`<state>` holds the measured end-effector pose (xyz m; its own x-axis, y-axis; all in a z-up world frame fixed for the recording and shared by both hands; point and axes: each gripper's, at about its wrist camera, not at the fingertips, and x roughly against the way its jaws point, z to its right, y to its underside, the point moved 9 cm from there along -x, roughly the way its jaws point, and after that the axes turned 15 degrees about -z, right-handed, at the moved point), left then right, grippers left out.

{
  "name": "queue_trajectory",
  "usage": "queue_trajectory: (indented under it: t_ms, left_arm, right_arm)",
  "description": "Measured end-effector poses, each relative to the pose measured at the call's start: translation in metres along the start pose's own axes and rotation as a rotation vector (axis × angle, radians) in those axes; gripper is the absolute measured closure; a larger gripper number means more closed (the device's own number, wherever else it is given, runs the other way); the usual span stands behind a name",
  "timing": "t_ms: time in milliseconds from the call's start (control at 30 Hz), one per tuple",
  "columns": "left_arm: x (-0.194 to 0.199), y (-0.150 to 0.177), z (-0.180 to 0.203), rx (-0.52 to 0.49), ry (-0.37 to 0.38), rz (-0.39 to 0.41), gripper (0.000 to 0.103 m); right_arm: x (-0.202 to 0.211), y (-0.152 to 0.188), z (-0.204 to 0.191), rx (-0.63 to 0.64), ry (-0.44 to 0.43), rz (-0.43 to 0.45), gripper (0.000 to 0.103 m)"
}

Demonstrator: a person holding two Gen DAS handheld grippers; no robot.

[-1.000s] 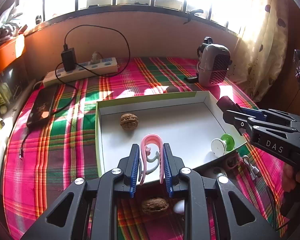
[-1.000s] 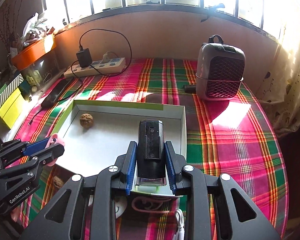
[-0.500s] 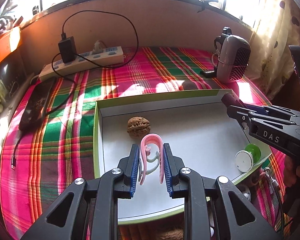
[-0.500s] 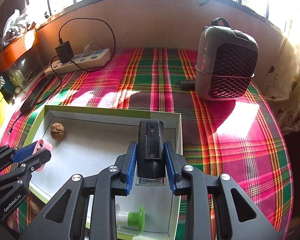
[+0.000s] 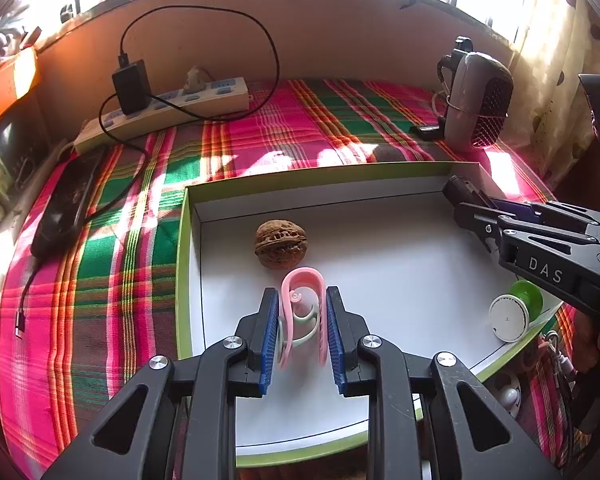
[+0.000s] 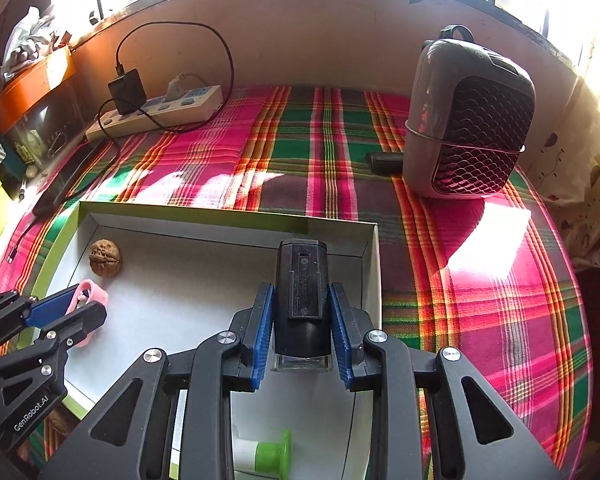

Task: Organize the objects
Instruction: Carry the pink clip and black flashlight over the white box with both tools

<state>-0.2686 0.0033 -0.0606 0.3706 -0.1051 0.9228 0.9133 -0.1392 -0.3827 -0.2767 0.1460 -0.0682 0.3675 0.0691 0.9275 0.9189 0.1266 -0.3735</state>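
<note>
The shallow white tray (image 5: pixel 188 240) with green rim serves as the collection point on the plaid cloth (image 6: pixel 460 280). The right gripper (image 6: pixel 303 312) pinches a black rectangular device (image 6: pixel 302 280) over the tray's far right corner, apparently for deposit. The left gripper (image 5: pixel 302 320) is pressed onto a pink clip (image 5: pixel 302 292) above the tray floor, just near of a walnut (image 5: pixel 281 243). A green-and-white spool (image 5: pixel 514 312) lies by the right rim.
</note>
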Motion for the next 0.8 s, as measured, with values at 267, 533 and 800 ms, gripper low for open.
queue_trajectory:
  t_ms: [267,533,800]
  left_arm:
    - [-0.0032,0.0006,-0.0005,0.001,-0.022,-0.003,0.082]
    - [-0.0036,0.0010,-0.0004,-0.006,-0.038,-0.007,0.082]
    - [-0.0040,0.0010,-0.0004,-0.009,-0.045,-0.008,0.082]
  right_arm:
    - [-0.0030,-0.0030,0.0000,0.002,0.011,0.004,0.074]
    - [-0.0068,-0.0017,-0.0053,0.015,0.014,0.001,0.074]
    - [-0.0100,0.0000,-0.0083,0.022,0.017,-0.005,0.074]
